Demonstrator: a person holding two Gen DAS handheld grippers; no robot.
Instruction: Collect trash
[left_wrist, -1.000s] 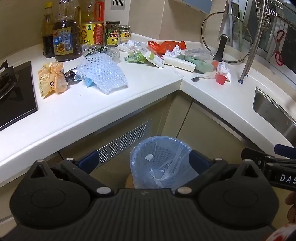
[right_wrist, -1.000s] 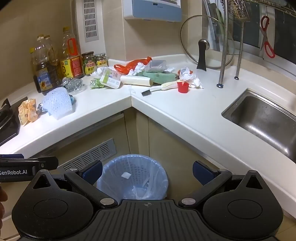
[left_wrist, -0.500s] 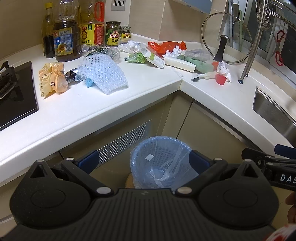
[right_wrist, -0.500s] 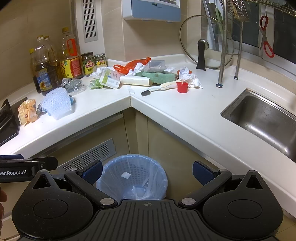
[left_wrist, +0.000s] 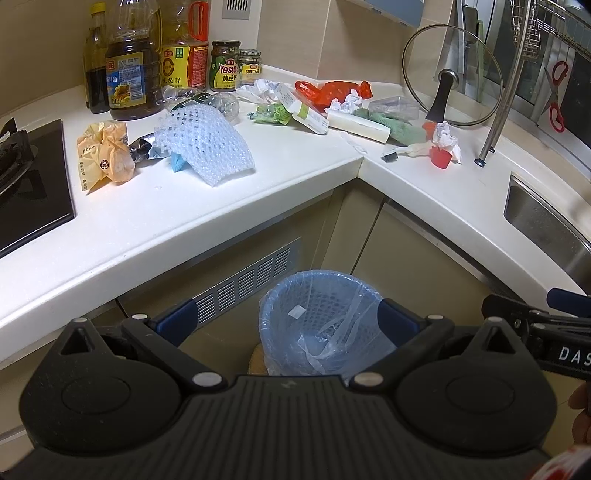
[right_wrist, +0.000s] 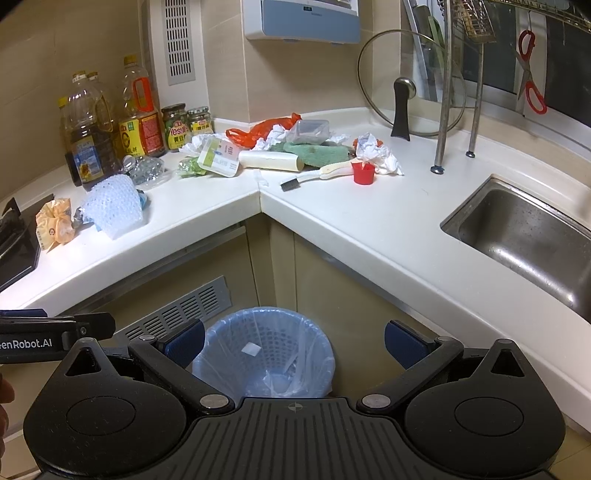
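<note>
Hovering pre-grasp — nothing picked yet, by my read.

Left wrist view: left gripper has its jaws spread wide with nothing between them. The lined trash bin sits on the floor right below and ahead of it. Trash lies on the counter well ahead: foam net and yellow wrapper ahead-left, red plastic bag and crumpled tissue ahead-right. The other gripper's body pokes in at the right edge, cut off.

Right wrist view: right gripper is likewise wide apart and holding nothing, bin directly under it. The red cup and brush are straight ahead on the counter, the sink off to the right.

Next move calls for lifting one gripper over the counter edge to the nearest scrap; the foam net looks easiest.

Hard to tell: bin contents through the crinkled liner — looks near empty. The pile at the corner overlaps, so item boundaries are unclear.
</note>
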